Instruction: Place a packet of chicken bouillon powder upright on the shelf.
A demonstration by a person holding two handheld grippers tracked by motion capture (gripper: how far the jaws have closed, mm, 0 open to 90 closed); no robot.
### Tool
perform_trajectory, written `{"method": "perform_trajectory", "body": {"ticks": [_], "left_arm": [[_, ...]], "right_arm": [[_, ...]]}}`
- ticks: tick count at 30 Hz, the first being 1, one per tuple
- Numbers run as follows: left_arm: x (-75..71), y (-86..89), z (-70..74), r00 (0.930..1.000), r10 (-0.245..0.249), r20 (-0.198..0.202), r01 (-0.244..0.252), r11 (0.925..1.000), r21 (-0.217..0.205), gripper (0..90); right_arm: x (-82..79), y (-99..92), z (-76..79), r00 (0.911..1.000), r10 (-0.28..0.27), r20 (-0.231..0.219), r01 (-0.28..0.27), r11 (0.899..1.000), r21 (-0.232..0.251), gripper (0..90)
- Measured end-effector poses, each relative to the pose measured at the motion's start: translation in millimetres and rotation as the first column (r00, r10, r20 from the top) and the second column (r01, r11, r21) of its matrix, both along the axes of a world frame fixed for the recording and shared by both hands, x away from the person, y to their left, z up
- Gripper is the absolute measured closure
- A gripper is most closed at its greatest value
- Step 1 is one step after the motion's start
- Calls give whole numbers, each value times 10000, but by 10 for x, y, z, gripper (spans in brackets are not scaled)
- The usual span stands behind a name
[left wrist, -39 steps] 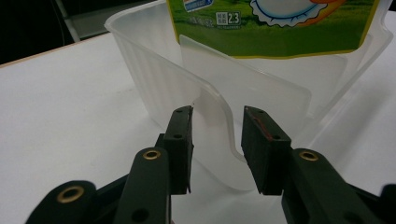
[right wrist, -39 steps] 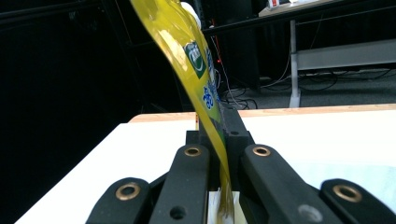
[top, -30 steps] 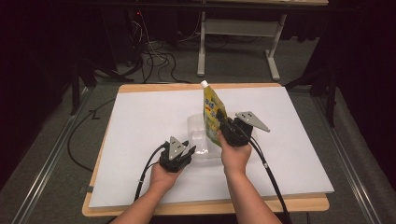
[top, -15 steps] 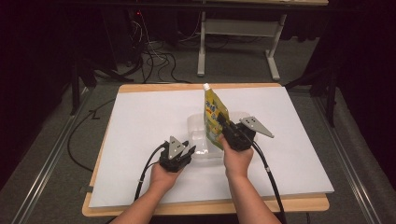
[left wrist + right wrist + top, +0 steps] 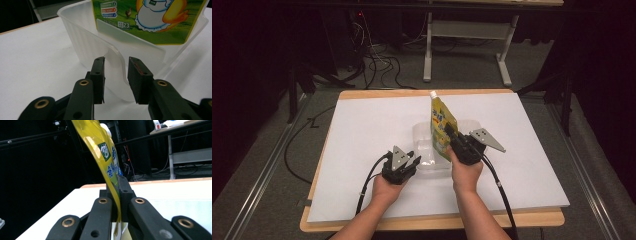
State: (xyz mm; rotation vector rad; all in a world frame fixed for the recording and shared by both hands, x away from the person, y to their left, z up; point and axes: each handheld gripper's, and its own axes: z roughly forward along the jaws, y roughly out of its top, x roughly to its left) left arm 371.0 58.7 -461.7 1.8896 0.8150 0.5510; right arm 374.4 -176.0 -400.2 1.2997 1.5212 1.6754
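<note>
Pouch (image 5: 441, 131) print of an aproned duck (image 5: 160, 15) appears in left gripper view.

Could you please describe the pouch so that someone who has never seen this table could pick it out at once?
On the white table top, look just right of the middle, where a clear plastic container sits. The pouch stands upright in it, pinched by the right gripper. It is the one colourful thing there: yellow-green, printed, with a white spout on top.
</note>
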Motion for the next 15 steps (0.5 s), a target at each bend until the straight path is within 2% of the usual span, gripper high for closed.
{"method": "perform_trajectory", "body": {"ticks": [9, 15], "left_arm": [[0, 0, 1, 10000, 23, -45, -23, 10000, -26, 674], [-9, 6, 9, 10000, -23, -82, 23, 10000, 39, 677]], "right_arm": [[-18, -14, -67, 9998, 55, 178, -54, 10000, -49, 900], [-43, -5, -116, 10000, 3, 98, 1, 9993, -387, 898]]}}
